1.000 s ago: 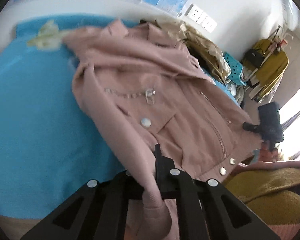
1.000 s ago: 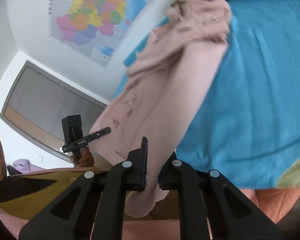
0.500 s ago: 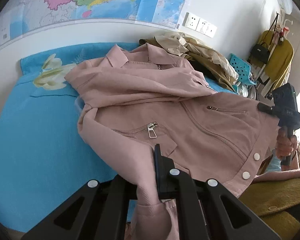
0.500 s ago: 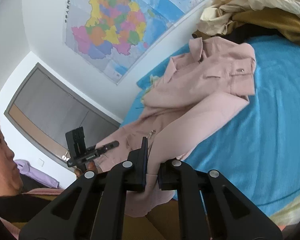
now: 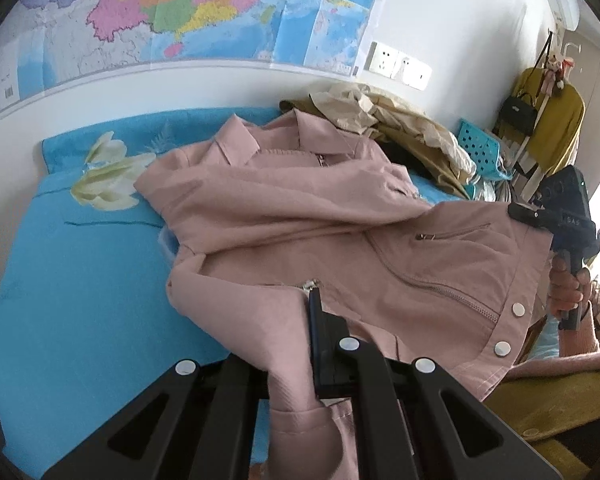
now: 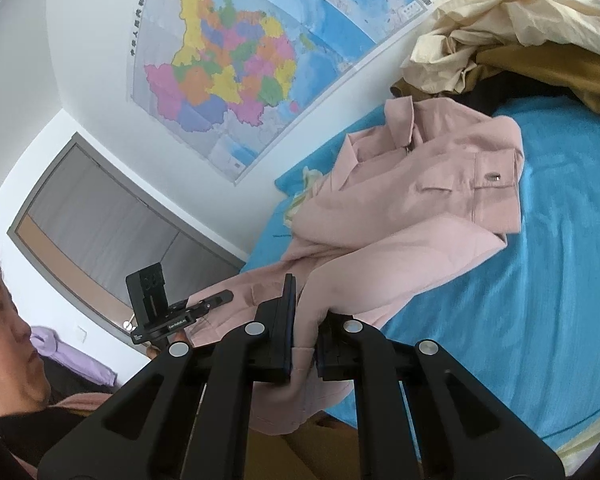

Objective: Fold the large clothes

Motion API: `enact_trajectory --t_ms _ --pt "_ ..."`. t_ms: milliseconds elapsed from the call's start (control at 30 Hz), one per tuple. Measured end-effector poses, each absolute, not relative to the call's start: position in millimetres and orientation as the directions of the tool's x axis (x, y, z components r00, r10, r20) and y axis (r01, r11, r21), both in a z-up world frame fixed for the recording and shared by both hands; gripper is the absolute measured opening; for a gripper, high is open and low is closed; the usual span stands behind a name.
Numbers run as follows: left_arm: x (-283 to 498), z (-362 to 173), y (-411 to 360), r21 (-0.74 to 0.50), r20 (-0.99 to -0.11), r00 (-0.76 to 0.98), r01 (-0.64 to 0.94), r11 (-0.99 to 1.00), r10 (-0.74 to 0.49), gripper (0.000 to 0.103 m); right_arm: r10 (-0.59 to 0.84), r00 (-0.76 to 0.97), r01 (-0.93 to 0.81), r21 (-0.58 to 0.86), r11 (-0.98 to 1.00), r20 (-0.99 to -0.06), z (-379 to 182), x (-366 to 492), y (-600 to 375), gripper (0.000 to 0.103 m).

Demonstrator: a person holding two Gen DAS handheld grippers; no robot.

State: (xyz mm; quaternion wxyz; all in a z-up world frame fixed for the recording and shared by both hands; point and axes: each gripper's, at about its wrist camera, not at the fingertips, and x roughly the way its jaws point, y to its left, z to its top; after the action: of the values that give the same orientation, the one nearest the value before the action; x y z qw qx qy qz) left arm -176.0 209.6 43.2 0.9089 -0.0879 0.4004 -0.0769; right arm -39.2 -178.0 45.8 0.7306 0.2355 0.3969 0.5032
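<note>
A pink jacket (image 5: 300,216) lies partly on a bed covered by a blue sheet (image 5: 80,300), collar toward the wall, its lower half lifted off the bed; the left gripper (image 5: 300,364) has its jaws pressed together on a fold of the jacket's hem, fabric bunching and hanging below them; the right gripper (image 6: 304,344) likewise pinches the pink cloth at the other lower corner, a flap drooping beneath its jaws; in the left wrist view the right gripper shows at the jacket's far edge, held in a hand (image 5: 566,288); a heap of beige and mustard clothes (image 5: 400,128) sits by the collar, against the wall; a coloured map (image 6: 240,68) hangs above the bed.
</note>
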Motion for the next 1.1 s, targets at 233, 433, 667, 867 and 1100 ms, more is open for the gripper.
enact_trajectory --t_ms 233,433,667,867,1100 --pt "-165 64 229 -0.251 -0.679 0.702 0.052 0.967 -0.214 0.004 0.924 0.212 -0.547 0.744 0.383 -0.319 63 -24 -176 0.008" --pt "-152 81 242 -0.272 -0.659 0.718 0.048 0.961 -0.222 0.004 0.924 0.235 -0.537 0.752 0.382 -0.301 76 -6 -173 0.008" --pt "-128 101 259 -0.271 -0.654 0.729 0.024 0.962 -0.202 0.004 0.923 0.257 -0.515 0.768 0.381 -0.286 90 24 -165 0.008" --pt "-105 110 274 -0.273 -0.667 0.721 -0.001 0.962 -0.188 0.004 0.925 0.250 -0.502 0.779 0.376 -0.285 96 50 -155 0.008" --pt "-73 117 286 -0.264 -0.694 0.699 -0.024 0.964 -0.173 0.004 0.918 0.252 -0.465 0.794 0.391 -0.305 99 89 -141 0.008"
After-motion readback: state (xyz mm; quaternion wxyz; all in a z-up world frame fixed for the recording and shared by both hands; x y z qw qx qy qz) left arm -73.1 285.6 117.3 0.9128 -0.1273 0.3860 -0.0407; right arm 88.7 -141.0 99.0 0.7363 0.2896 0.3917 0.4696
